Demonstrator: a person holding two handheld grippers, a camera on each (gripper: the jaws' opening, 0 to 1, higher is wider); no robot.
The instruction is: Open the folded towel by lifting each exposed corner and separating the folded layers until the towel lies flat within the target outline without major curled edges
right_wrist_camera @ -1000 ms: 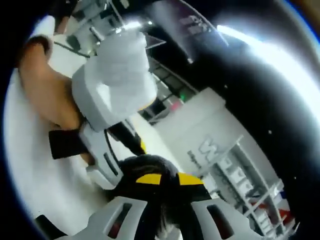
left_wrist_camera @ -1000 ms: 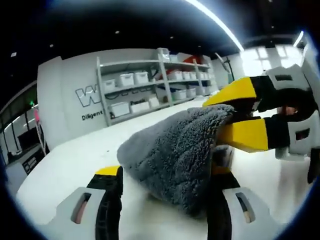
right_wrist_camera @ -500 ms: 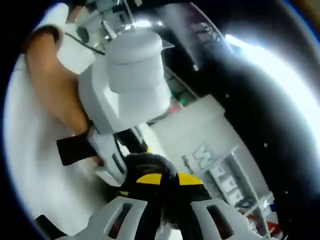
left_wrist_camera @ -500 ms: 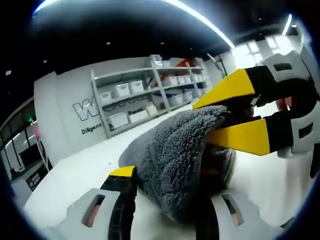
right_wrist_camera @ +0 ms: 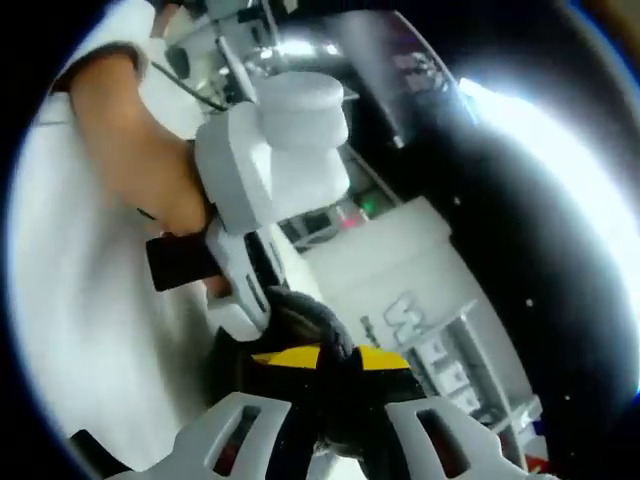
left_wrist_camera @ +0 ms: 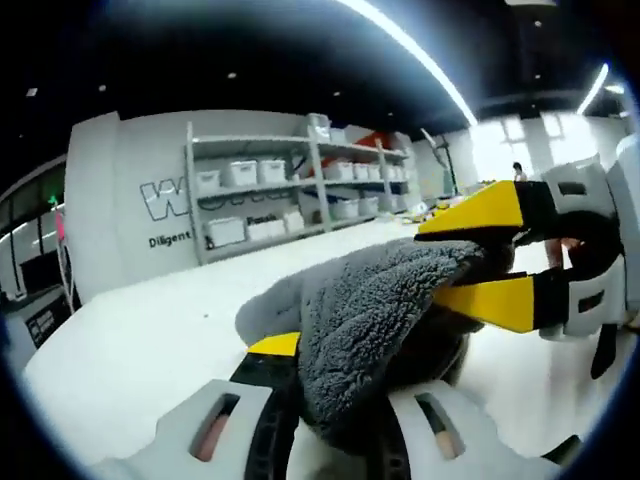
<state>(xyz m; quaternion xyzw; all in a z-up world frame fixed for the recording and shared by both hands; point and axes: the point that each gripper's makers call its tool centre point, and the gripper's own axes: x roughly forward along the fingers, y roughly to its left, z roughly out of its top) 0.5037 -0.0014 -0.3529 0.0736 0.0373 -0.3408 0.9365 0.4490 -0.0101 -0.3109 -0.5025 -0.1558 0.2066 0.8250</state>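
Towel (left_wrist_camera: 370, 310), grey and bunched, hangs above the white desk (left_wrist_camera: 130, 340). Left claw (left_wrist_camera: 335, 385) pinches its lower fold; right claw (left_wrist_camera: 470, 255) pinches its upper edge.

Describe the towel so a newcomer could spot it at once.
Start at the white table in front of the shelving rack. Low in the left gripper view, a bunched grey towel hangs between two claws, the right claw pinching its upper end. It is the one dark, fluffy thing among hard white and yellow parts.

Grey towel (left_wrist_camera: 370, 310) plush, shaggy cloth, white table (left_wrist_camera: 140, 350) smooth, possibly matt
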